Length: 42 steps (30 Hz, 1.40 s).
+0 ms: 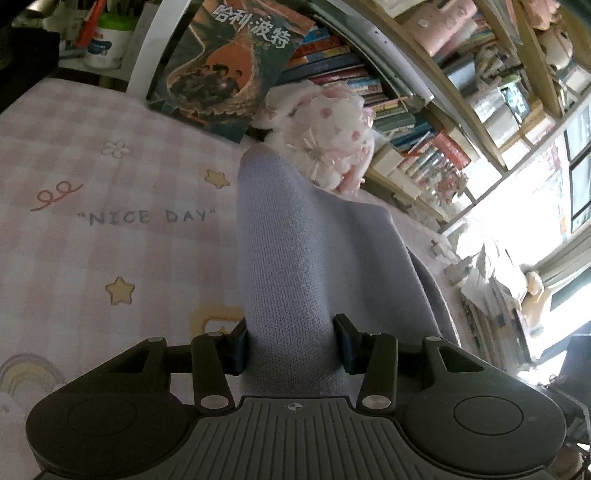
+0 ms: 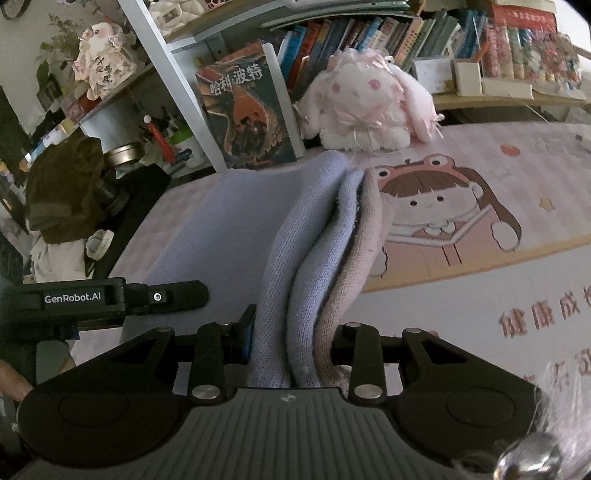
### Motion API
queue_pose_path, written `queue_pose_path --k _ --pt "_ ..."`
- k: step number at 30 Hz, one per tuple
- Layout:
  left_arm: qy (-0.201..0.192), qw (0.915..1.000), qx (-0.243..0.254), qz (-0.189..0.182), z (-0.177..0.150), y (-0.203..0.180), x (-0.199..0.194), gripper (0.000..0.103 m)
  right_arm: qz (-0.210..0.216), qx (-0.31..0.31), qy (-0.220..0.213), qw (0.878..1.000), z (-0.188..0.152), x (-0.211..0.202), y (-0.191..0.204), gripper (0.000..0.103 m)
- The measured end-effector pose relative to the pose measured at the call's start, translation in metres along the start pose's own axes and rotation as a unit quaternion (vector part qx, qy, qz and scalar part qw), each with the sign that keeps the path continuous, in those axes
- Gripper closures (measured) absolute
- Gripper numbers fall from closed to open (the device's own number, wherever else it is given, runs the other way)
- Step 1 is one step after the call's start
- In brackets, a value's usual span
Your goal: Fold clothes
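Note:
A lavender knit garment (image 1: 295, 258) lies over the pink checked table mat (image 1: 110, 240). My left gripper (image 1: 293, 343) is shut on a bunched fold of it, cloth filling the gap between the fingers. In the right wrist view the same garment (image 2: 221, 229) spreads flat to the left, and a thick fold with a pink inner layer (image 2: 354, 266) rises between the fingers. My right gripper (image 2: 291, 339) is shut on that fold. The left gripper's body (image 2: 110, 299) shows at the left, close beside the right one.
A white and pink plush rabbit (image 2: 369, 107) sits at the garment's far end, also in the left wrist view (image 1: 325, 140). A large book (image 2: 251, 110) leans against the white shelf post (image 2: 173, 81). Bookshelves (image 2: 406, 33) run behind. The cartoon-girl mat (image 2: 480, 221) extends right.

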<state>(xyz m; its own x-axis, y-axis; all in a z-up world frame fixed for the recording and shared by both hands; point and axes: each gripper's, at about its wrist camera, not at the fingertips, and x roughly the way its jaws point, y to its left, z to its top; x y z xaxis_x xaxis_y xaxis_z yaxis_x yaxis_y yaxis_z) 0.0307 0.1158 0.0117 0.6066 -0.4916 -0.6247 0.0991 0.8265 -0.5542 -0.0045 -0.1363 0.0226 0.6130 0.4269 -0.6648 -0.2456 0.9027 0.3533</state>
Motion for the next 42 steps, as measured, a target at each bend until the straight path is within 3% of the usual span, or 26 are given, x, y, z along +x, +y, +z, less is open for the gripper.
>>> queue_pose_path --k 8,17,26,32,36,42 --pt "-0.022 0.9997 0.010 0.007 0.038 0.007 0.034 0.058 0.008 -0.023 -0.011 1.000 0.036 0.034 -0.014 0.072" --pt "-0.037 0.9988 -0.001 0.034 0.086 0.028 0.083 0.058 0.028 -0.043 -0.018 0.999 0.087 0.106 -0.035 0.072" --pt "-0.027 0.9977 -0.037 0.051 0.101 0.057 0.128 0.057 0.035 -0.067 0.017 0.997 0.112 0.172 -0.054 0.070" --pt "-0.032 0.9969 -0.056 0.046 0.107 0.063 0.134 0.055 0.081 0.020 0.010 0.996 0.115 0.185 -0.087 0.067" --pt "-0.041 0.9967 -0.039 0.059 0.106 0.055 0.127 0.050 0.084 0.033 0.013 0.996 0.119 0.191 -0.093 0.061" --pt "-0.063 0.9946 0.001 0.083 0.101 0.038 0.107 0.038 0.052 0.037 0.013 0.998 0.118 0.181 -0.091 0.034"
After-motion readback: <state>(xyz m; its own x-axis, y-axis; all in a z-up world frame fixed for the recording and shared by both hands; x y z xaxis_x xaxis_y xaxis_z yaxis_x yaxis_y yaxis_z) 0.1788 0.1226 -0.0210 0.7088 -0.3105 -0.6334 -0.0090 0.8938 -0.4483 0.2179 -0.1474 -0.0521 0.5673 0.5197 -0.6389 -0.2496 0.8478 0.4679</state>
